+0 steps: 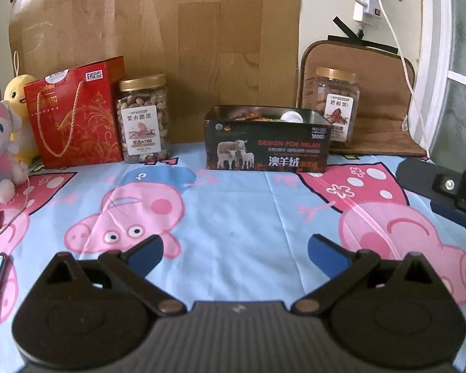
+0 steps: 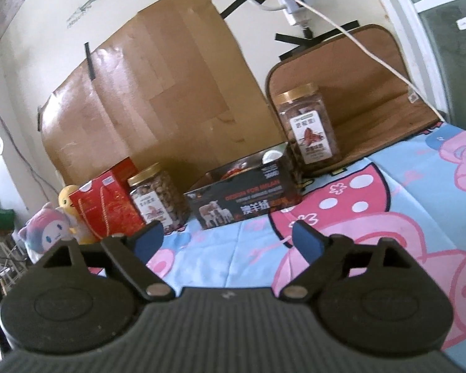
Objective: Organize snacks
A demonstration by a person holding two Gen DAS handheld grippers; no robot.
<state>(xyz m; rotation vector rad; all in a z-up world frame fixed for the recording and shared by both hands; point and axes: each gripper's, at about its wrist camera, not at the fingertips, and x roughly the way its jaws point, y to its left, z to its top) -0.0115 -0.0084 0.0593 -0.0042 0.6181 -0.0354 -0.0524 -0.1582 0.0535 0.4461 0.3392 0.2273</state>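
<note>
I hold the left hand-held gripper (image 1: 234, 250) and right hand-held gripper (image 2: 225, 239) wide open, both empty, over the table (image 1: 233, 205); the black snack box (image 1: 265, 143) stands at the rear, between the cashew jar (image 1: 143, 118) and the pecan jar (image 1: 335, 102); a red gift bag (image 1: 74, 115) sits left.

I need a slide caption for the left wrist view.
Open left gripper faces dark box between two nut jars.

Left tool (image 1: 234, 250) agape, right tool (image 2: 228, 237) agape

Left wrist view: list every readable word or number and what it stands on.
"DESIGN FOR MILAN", "澳羊绒": dark box.
"紫衣腰果", "A180": left nut jar.
"碧根果": right nut jar.
Red gift bag: print too blurred to read.
Box's small lines: too small.
</note>
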